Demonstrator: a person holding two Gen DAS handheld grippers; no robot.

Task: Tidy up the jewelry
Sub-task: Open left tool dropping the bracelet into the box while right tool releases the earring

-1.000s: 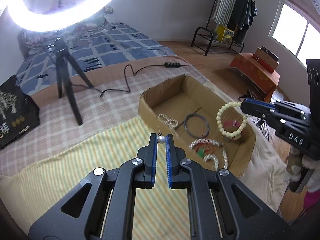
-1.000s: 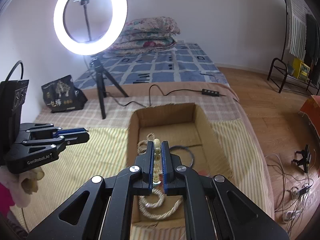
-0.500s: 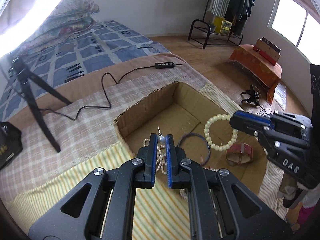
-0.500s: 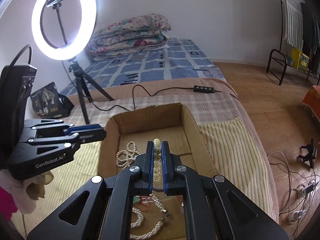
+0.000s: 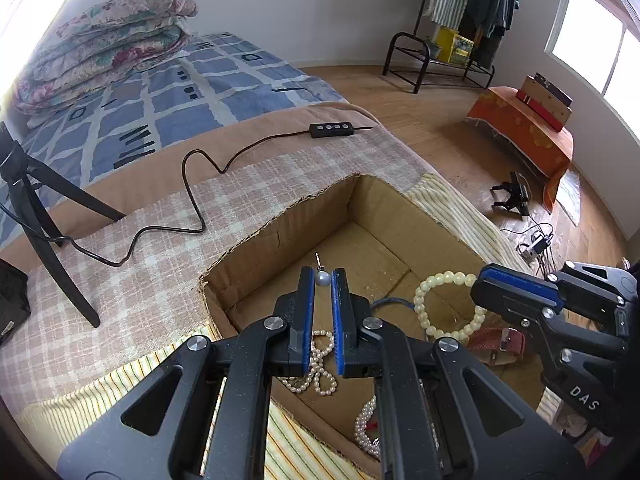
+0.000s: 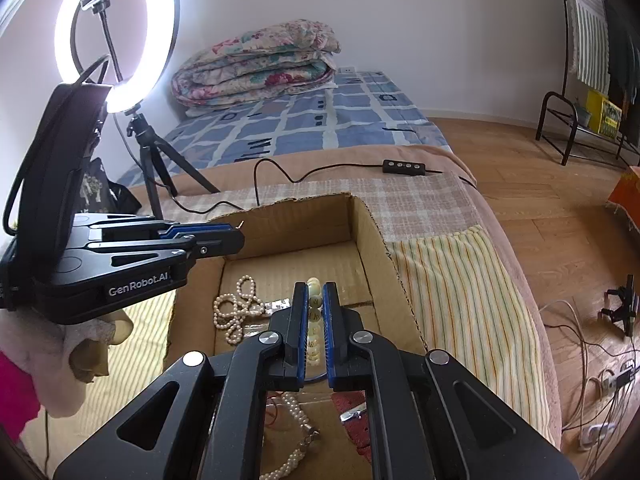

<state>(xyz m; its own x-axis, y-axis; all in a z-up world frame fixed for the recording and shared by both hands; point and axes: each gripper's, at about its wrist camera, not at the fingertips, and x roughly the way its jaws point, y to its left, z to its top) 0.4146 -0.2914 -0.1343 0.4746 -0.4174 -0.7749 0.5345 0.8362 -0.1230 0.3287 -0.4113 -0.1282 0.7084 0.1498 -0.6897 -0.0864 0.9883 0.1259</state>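
In the left wrist view the left gripper sits low and centre in the frame, its blue-padded jaws pinched nearly together on a small pearl earring — the grey bead is caught between the tips, and its thin post sticks up and to the left above them. Beneath it lies an open cardboard box resting on a striped cloth, with the bare far end of the box floor behind the earring. At the right edge of the same frame the right gripper comes in from the side, its jaws closed on a cream bead bracelet that hangs as a loop over the box interior. In the right wrist view the beads of that bracelet show stacked in the narrow gap between the right gripper's fingers, in the lower middle of the frame. On the box floor lie a looped pearl strand, a second pearl piece toward the bottom edge, a dark thin ring partly hidden by the jaws, and a reddish strap at the right. A black cable with an inline switch runs over the checked blanket in the upper half, and a lit ring light stands at upper left of the right wrist view.
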